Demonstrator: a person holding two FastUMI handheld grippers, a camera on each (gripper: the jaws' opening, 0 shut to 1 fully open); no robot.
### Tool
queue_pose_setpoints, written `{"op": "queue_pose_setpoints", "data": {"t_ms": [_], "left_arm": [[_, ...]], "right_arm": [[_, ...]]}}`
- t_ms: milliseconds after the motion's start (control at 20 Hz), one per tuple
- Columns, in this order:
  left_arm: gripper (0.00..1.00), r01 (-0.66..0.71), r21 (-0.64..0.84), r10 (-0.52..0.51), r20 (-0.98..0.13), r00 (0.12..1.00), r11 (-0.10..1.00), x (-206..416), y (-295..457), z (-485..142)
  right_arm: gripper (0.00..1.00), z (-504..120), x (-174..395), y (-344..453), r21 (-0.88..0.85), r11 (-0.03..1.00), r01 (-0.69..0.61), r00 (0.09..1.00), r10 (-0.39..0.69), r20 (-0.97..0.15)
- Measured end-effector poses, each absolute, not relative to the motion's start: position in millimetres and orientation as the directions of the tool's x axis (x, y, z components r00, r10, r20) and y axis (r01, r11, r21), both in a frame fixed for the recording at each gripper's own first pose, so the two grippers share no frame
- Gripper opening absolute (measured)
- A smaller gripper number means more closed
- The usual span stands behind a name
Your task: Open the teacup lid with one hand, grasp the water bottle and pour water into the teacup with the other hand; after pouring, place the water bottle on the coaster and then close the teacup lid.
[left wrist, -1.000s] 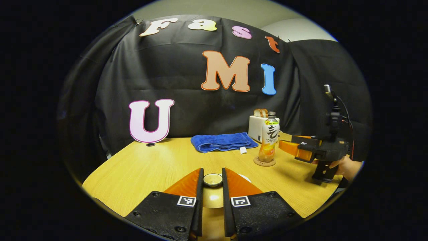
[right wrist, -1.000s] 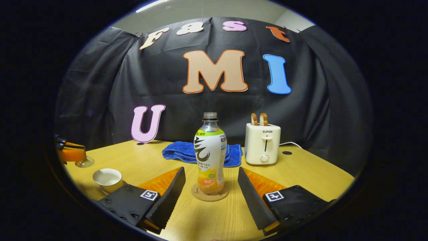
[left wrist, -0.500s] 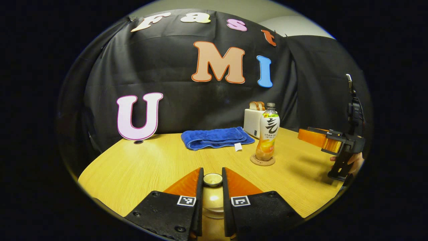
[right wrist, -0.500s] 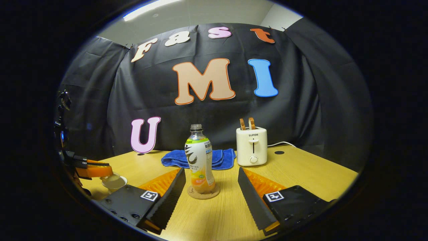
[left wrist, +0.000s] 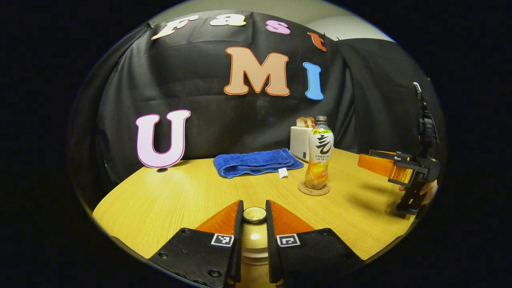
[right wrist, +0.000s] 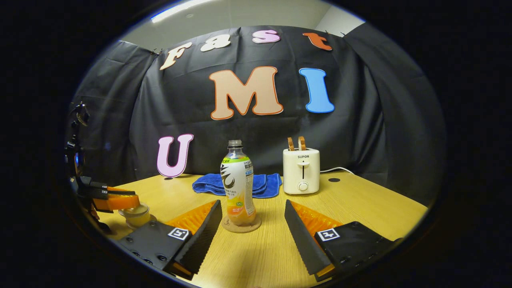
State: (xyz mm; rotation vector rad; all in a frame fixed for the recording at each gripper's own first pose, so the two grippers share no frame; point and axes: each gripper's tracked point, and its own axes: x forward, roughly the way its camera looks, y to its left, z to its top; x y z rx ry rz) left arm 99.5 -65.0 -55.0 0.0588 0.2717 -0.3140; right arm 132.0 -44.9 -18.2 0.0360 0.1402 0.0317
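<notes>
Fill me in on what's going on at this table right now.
A person works two handheld grippers. The left gripper is shut on the lid, which sits on or just over the teacup; full seating can't be judged. The right gripper is open and apart from the bottle, which stands upright on the coaster. Behind lie a blue towel and a toaster.

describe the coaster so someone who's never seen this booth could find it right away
On the yellow wooden table, look in front of the folded blue towel and left of the white toaster. The coaster is the thin round cork-brown disc lying flat there. It alone has the water bottle standing upright on it.
</notes>
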Motion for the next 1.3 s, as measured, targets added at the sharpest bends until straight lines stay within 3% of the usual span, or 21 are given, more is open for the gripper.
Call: {"op": "queue_pose_setpoints", "data": {"t_ms": [200,350,550,700,750,850,950,1000,1050,1100,1150,1300], "left_arm": [[0.26,0.305,0.045,-0.283,-0.265,0.922,0.951,96.9,-62.2,-59.3],[0.34,0.311,0.046,-0.29,-0.254,0.923,0.949,93.2,-63.6,-56.1],[0.99,0.272,0.055,-0.259,-0.17,0.951,0.961,87.3,-54.4,-31.1],[1.0,0.185,0.08,-0.179,-0.076,0.981,0.979,82.6,-35.7,-2.7],[0.96,0.152,0.081,-0.149,-0.045,0.988,0.985,80.0,-28.1,6.6],[0.95,0.097,0.078,-0.097,-0.001,0.995,0.992,74.1,-15.7,18.9],[0.96,0.054,0.074,-0.056,0.024,0.998,0.996,66.6,-7.3,25.3],[0.96,0.037,0.074,-0.04,0.031,0.999,0.997,63.4,-3.9,27.8],[0.96,0.027,0.07,-0.029,0.035,0.999,0.997,59.1,-1.2,28.2],[0.95,0.017,0.066,-0.019,0.035,0.999,0.998,55.5,0.9,28.6],[0.95,0.005,0.06,-0.007,0.035,0.999,0.998,51.3,3.8,27.5],[0.95,-0.02,0.03,0.018,0.042,0.999,0.999,41.7,7.9,28.4]], "right_arm": [[0.99,-15.9,130.7,-40.0,0.03,0.999,-0.037,0.99,0.041,-0.132],[0.99,-12.9,127.6,-33.1,0.038,0.998,-0.046,0.99,0.051,-0.13],[0.99,-2.4,120.3,-18.5,0.059,0.996,-0.066,0.99,0.073,-0.12],[0.95,8.4,109.7,-3.4,0.059,0.995,-0.079,0.992,0.084,-0.097],[0.94,11.9,105.3,3.0,0.059,0.995,-0.08,0.993,0.085,-0.087],[0.99,15.1,95.5,16.5,0.055,0.995,-0.082,0.994,0.086,-0.069],[1.0,17.5,86.0,25.9,0.034,0.997,-0.068,0.996,0.07,-0.052],[0.95,18.0,80.3,28.2,0.021,0.998,-0.055,0.997,0.056,-0.045],[1.0,18.8,75.1,30.6,0.01,0.999,-0.044,0.998,0.044,-0.038],[0.95,20.0,67.5,34.5,0.001,0.999,-0.035,0.999,0.035,-0.027],[0.99,20.7,62.1,38.4,-0.005,1.0,-0.028,0.999,0.028,-0.018],[0.99,16.4,41.5,52.0,-0.016,1.0,-0.022,1.0,0.022,-0.015]]}}
